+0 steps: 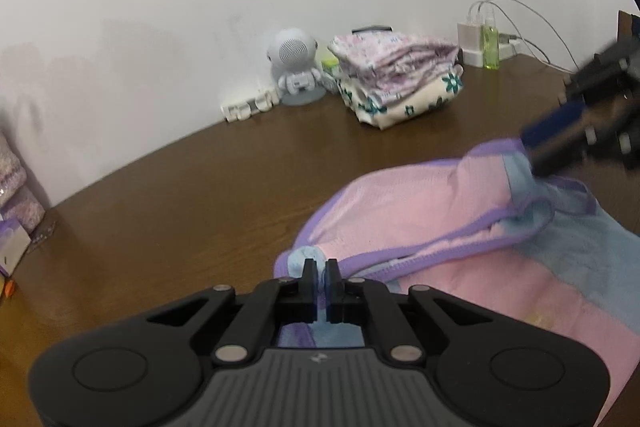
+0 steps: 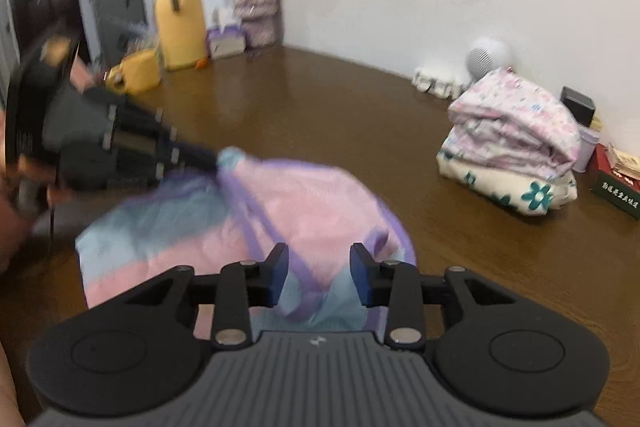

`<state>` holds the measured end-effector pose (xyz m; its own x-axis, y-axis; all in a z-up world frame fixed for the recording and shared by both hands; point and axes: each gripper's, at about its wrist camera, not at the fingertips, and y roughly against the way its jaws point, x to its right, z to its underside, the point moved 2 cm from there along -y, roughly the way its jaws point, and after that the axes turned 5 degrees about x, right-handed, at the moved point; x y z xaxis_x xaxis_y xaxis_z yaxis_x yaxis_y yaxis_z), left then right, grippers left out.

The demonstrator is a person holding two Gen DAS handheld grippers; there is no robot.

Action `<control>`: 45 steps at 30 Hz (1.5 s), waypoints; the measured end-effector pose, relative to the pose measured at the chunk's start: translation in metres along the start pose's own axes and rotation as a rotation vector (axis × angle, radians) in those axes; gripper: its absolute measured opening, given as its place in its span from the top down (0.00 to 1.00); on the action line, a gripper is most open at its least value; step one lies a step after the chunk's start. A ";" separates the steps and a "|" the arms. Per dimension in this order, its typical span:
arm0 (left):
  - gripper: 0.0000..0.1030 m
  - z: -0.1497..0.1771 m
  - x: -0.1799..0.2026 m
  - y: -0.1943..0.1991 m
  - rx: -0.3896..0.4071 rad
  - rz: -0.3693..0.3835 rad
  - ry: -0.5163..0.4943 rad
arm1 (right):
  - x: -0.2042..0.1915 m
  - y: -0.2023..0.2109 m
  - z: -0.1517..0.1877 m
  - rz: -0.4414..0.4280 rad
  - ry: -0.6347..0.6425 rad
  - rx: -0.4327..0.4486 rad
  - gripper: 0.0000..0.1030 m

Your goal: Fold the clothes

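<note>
A pink and light-blue garment (image 1: pixel 420 211) with purple trim lies crumpled on the brown wooden table (image 1: pixel 180 195). My left gripper (image 1: pixel 320 267) is shut on a light-blue corner at the garment's near left edge. The right wrist view shows the same grip, the left gripper (image 2: pixel 214 159) pinching that corner of the garment (image 2: pixel 312 203). My right gripper (image 2: pixel 320 267) stands open over the garment's other end, with a purple-trimmed fold lying between its fingers and the pads not pressing on it. Seen from the left wrist, the right gripper (image 1: pixel 534 157) is blurred at the cloth's far right edge.
A stack of folded floral clothes (image 1: pixel 396 79) (image 2: pixel 516 147) sits at the back of the table beside a small robot-shaped speaker (image 1: pixel 294 67). A green bottle (image 1: pixel 491 43) and chargers stand by the wall. A yellow flask (image 2: pixel 180 23), tissue box and flower vase fill the far left corner.
</note>
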<state>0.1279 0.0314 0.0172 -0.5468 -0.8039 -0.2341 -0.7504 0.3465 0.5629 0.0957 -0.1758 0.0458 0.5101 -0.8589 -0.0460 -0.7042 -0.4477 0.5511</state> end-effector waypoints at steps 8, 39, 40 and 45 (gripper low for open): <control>0.97 0.007 0.002 0.001 -0.003 0.008 -0.011 | -0.023 -0.028 0.011 0.000 0.126 -0.116 0.78; 0.97 -0.018 -0.001 0.056 0.132 0.014 0.012 | 0.035 0.017 -0.003 -0.149 -0.382 0.089 0.99; 0.97 -0.023 -0.002 0.047 0.111 0.025 0.022 | 0.044 0.009 -0.003 -0.124 -0.408 0.077 0.99; 0.97 -0.035 -0.020 -0.012 -0.007 0.073 0.157 | 0.086 -0.033 0.008 -0.052 -0.536 0.010 0.99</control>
<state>0.1608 0.0259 0.0429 -0.5343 -0.8427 -0.0663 -0.7080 0.4033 0.5798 0.1587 -0.2367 0.0173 0.2226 -0.8411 -0.4929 -0.6905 -0.4929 0.5293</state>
